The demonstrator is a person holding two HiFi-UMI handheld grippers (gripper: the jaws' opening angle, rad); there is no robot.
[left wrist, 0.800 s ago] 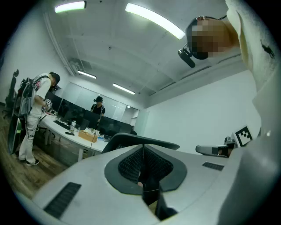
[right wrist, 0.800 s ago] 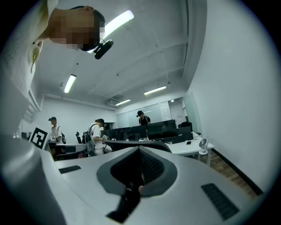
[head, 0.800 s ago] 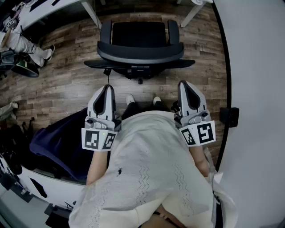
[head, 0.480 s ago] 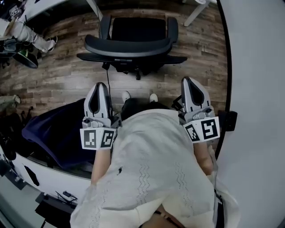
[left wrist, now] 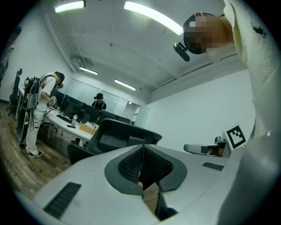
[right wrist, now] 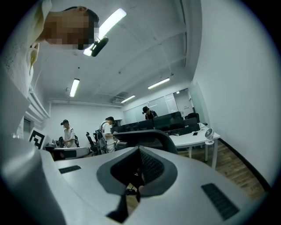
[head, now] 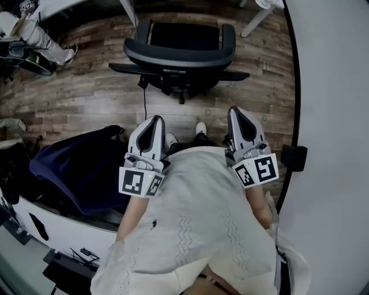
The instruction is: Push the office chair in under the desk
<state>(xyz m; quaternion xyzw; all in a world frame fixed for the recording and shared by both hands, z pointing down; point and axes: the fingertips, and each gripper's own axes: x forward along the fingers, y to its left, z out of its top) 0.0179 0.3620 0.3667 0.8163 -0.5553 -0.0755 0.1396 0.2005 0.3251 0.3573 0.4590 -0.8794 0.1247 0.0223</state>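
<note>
Head view is showing a wood floor (head: pixel 86 103) running under everything, with a white wall (head: pixel 334 115) filling the right side. A white desk (head: pixel 129 10) is standing at the top edge, only its two slanted legs and a strip of its top showing. The black chair (head: pixel 179 55) is standing on the floor ahead of the person, its curved backrest facing them and its seat pointing toward the desk, between the two legs. It is sitting well apart from both grippers. A dark blue bulky thing (head: pixel 81 167) is lying at the left, near the person's leg. The person's white shirt (head: pixel 196 224) is taking up the lower middle, and two shoes (head: pixel 200 128) are peeking out beyond it.

The left gripper (head: pixel 154 122) and right gripper (head: pixel 236 111) are pointing forward at the chair on either side of the body, touching nothing. Left gripper view is showing its jaws pressed together at the tip, pinching nothing (left wrist: pixel 141 148), with the backrest (left wrist: pixel 118 136) rising beyond them. Right gripper view is showing the same: jaws meeting, nothing between (right wrist: pixel 139 149). Other people (right wrist: pixel 107 129) are standing by desks in the background.
</note>
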